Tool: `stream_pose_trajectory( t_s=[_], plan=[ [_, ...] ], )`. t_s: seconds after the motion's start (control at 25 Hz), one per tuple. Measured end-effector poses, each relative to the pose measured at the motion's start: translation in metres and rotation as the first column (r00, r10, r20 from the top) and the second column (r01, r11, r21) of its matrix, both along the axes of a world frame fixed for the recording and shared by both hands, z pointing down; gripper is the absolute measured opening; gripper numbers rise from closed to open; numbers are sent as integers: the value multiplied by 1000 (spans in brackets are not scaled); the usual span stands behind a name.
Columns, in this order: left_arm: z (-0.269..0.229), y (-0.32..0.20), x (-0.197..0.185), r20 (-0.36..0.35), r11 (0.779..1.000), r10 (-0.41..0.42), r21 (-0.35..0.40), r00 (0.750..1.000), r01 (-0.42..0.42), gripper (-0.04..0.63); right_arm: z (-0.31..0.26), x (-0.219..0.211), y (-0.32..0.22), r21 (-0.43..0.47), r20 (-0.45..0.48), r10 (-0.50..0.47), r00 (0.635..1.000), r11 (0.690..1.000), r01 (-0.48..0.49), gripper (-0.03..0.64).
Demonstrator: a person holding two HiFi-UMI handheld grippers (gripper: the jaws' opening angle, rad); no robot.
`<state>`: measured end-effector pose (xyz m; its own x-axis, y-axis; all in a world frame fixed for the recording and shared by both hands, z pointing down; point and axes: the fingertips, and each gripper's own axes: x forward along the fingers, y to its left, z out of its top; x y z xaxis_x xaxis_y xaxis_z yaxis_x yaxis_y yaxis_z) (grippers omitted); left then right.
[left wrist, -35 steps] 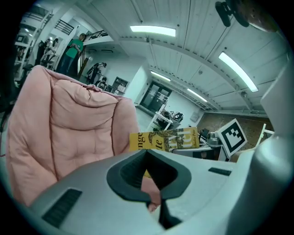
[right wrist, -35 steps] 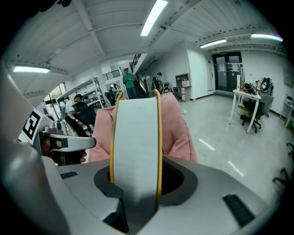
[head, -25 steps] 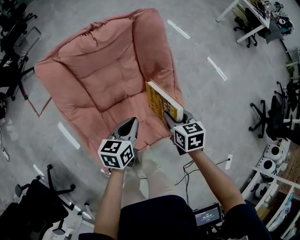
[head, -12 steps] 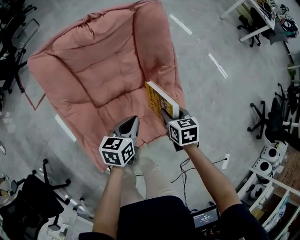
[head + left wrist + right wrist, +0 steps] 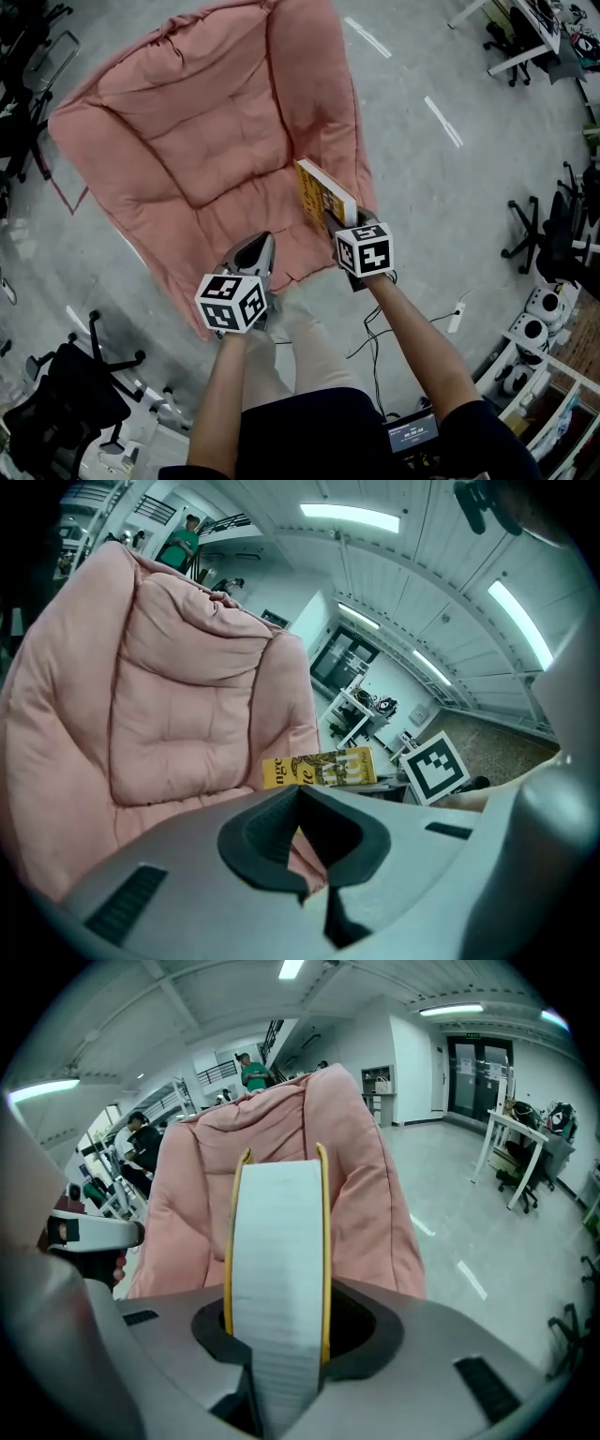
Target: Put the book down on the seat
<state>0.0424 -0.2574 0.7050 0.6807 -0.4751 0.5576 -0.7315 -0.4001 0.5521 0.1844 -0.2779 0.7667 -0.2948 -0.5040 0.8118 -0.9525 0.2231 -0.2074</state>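
A yellow book point(image 5: 322, 194) stands on edge, page block facing me point(image 5: 277, 1269), with my right gripper point(image 5: 333, 222) shut on its near end. It hangs above the front right corner of the pink padded seat point(image 5: 187, 131). The left gripper view shows its yellow cover point(image 5: 319, 768) beside the right gripper's marker cube point(image 5: 433, 769). My left gripper point(image 5: 261, 246) is shut and holds nothing; it hovers over the seat's front edge, left of the book. The seat's cushion point(image 5: 366, 1194) fills the space behind the book.
Black office chairs stand at the left point(image 5: 19, 112), lower left point(image 5: 75, 375) and right point(image 5: 553, 244). A white desk point(image 5: 525, 37) is at the top right. A cable and power strip point(image 5: 457, 319) lie on the grey floor by my legs. People point(image 5: 253, 1072) stand far behind the seat.
My right gripper has carried the book slightly forward, further over the seat's front right corner. The left gripper has hardly moved. Both grips are unchanged.
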Motion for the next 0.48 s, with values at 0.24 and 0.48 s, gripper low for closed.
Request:
stream_pose_trajectory(
  t_s=[0.24, 0.48],
  plan=[
    [5, -4, 7, 5, 1000, 10, -12, 1000, -10, 5, 15, 2, -1, -32, -3, -7, 1000, 999, 7, 155],
    [14, -6, 11, 10, 999, 21, -26, 1000, -20, 5, 34, 5, -4, -67, -11, -11, 1000, 998, 11, 155]
  ],
)
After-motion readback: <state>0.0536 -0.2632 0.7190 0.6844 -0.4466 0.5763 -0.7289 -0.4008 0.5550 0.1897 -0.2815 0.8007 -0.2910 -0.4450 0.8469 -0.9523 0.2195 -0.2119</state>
